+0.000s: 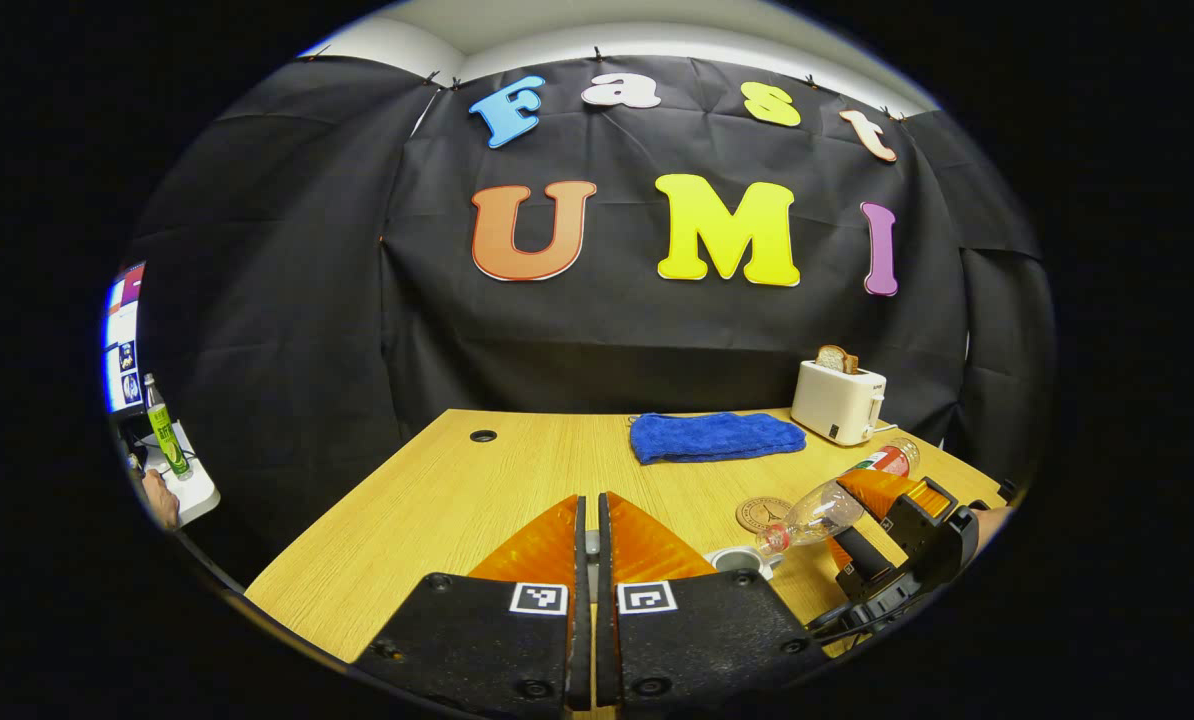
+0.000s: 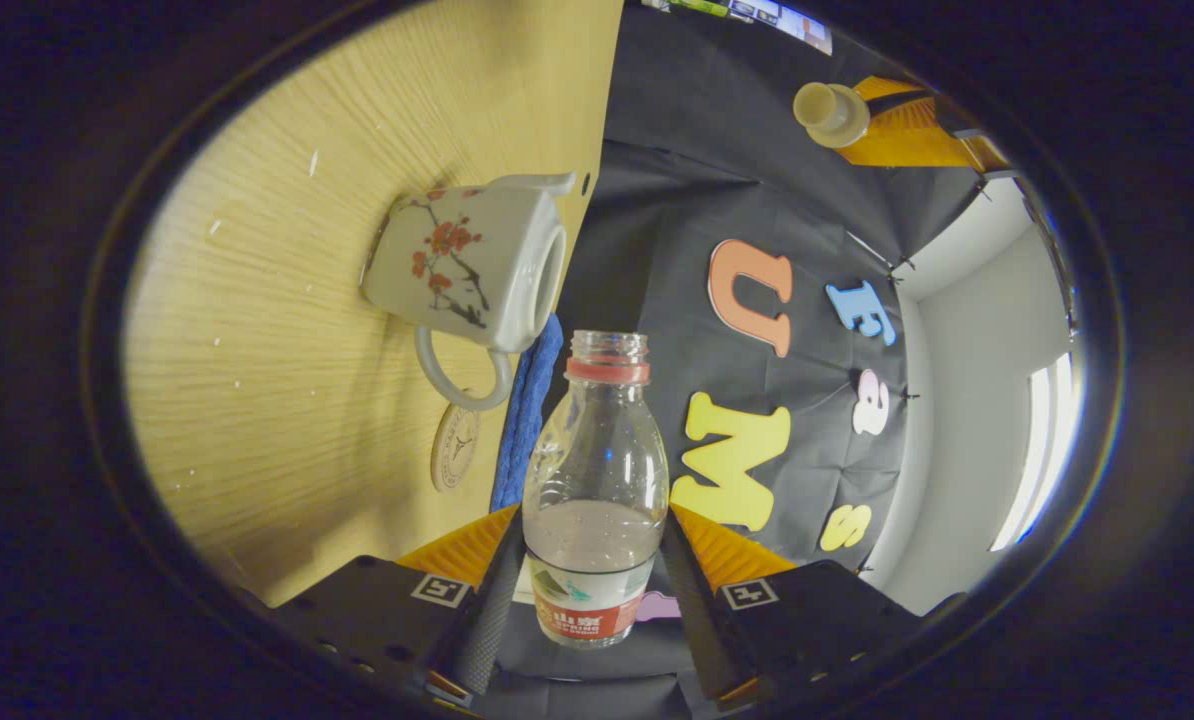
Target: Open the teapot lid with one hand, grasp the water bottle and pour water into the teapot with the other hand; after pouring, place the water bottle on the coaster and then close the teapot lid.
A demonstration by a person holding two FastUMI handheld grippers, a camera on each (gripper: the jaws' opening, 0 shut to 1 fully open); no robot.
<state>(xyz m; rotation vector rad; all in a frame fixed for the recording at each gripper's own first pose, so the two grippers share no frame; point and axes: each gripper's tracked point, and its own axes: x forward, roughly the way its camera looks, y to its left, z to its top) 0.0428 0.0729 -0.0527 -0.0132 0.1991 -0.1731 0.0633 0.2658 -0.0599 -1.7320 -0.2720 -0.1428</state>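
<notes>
Water bottle (image 2: 595,490), uncapped, clamped between the two fingers of the right gripper (image 2: 594,590), one finger pressing on each side of its lower body near the label. Some water pooled inside. In the left gripper view the bottle (image 1: 837,500) is tipped steeply, neck down, mouth just at the open rim of the teapot (image 1: 737,560); no stream can be made out.

Teapot (image 2: 472,268) in the right gripper view: white, red blossom branch painted on its side, loop handle, lid off, opening facing the bottle's mouth. It stands on the wooden table (image 2: 287,350).

Lid (image 2: 829,112) seen far off in the right gripper view, held up at the fingers of the left gripper, well apart from the pot. In the left gripper view the left gripper (image 1: 588,560) has its fingers drawn nearly together, a small pale object pinched in the slit; cannot tell more of it there.

Round coaster (image 1: 763,514) lies on the table just behind the teapot, bare. Folded blue cloth (image 1: 715,436) farther back. White toaster (image 1: 838,402) with a slice of bread standing in it near the table's back right corner.
</notes>
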